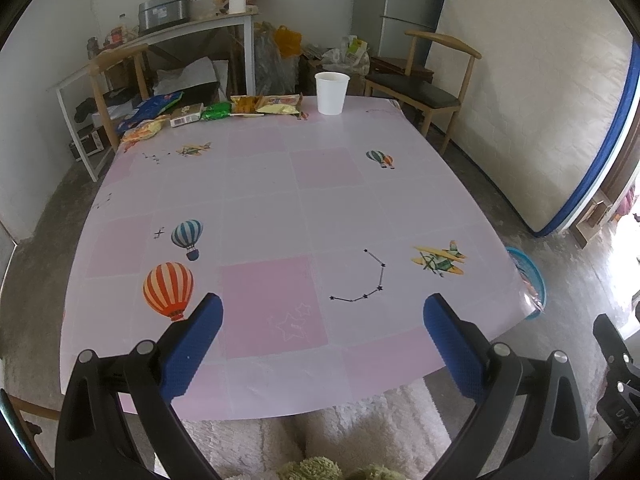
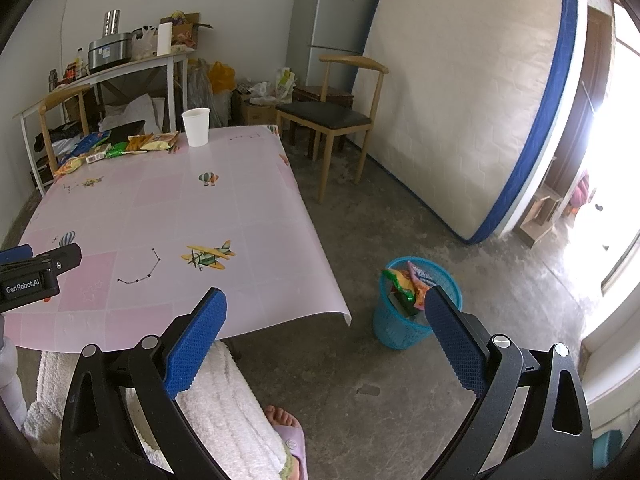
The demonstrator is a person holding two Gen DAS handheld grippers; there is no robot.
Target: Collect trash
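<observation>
Currently both tools are empty. The left gripper (image 1: pixel 322 312) is spread wide above the near edge of the table (image 1: pixel 260 200), with nothing between its blue pads (image 1: pixel 196 344). The right gripper (image 2: pixel 326 308) is equally wide open, holds nothing, and hangs off the table's near right corner, over bare floor.

Just beyond the right gripper, on the floor beside the table's right edge, stands the blue mesh bin (image 2: pixel 400 328). It already contains several wrappers, some of which stick up above its rim.

At mid-distance the tabletop carries only its printed cloth.

All remaining trash lies along the far left edge of the table: a row of snack wrappers (image 1: pixel 192 114), including a blue bag, a small carton, a green packet and yellow packets. The white paper cup (image 1: pixel 331 93) stands just right of the row, at the far edge.

Probable risks:
- Reach: the trash is well apart from both grippers; a long stretch may drag the loose cloth.
- Grip: flat, slick wrappers may slide under the pads or be pushed over the far edge.
- Collision: a sweep toward the rightmost packet may tip the cup; whether it holds liquid cannot be determined.
- Drop: wrappers released onto the protruding contents may spill beside the bin.
</observation>
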